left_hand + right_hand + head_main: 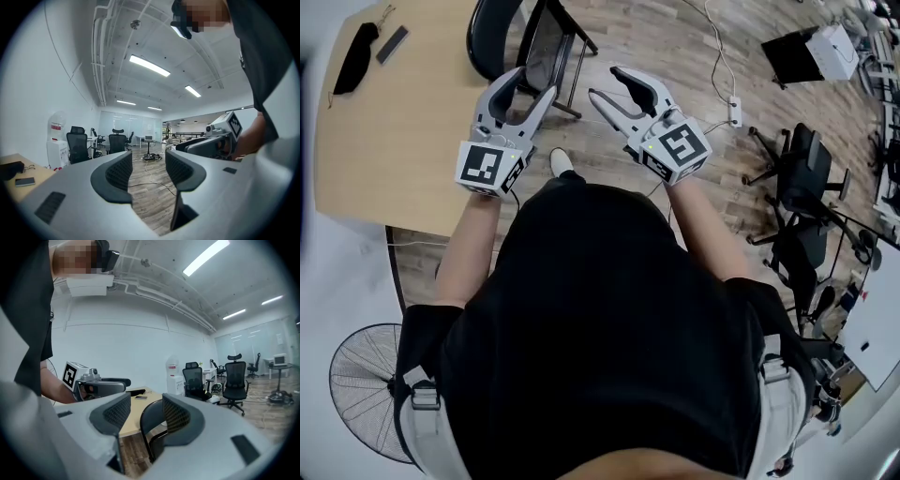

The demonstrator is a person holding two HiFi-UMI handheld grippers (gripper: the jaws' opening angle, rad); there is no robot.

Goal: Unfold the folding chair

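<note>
**Stage of work.** The approach to the chair was under way, and no contact with it had been made.

**Task item.** The folding chair [546, 47] stood on the wooden floor [675, 56] ahead of the person, just beside the edge of the table [412, 141]. It appeared folded, with seat and back lying close together in the dark frame. It was apart from both grippers.

**Left gripper.** The left gripper [530, 86] was held out in front of the body, roughly level. Its jaws stood apart with nothing between them. Its own view showed only bare floor and a loose cable beyond the pads.

**Right gripper.** The right gripper [605, 84] was held beside the left and tipped slightly downward. Its jaws were also apart and empty. In its view the chair's rounded back showed through the gap, but well beyond the pads and not touched by them.

**Assessment.** In my judgement nothing of the unfolding itself had been done, and the step in hand was bringing both grippers up to the chair.

**Next move.** The next move would call for closing the remaining gap and taking hold at two places. One gripper should probably steady the back or upper frame, while the other takes the front edge of the seat and swings it away from the back. The jaw gaps looked wide enough for the frame tube; whether they would take the seat edge could not be told. The chair's nearness to the table edge may leave little room on that side.
</note>
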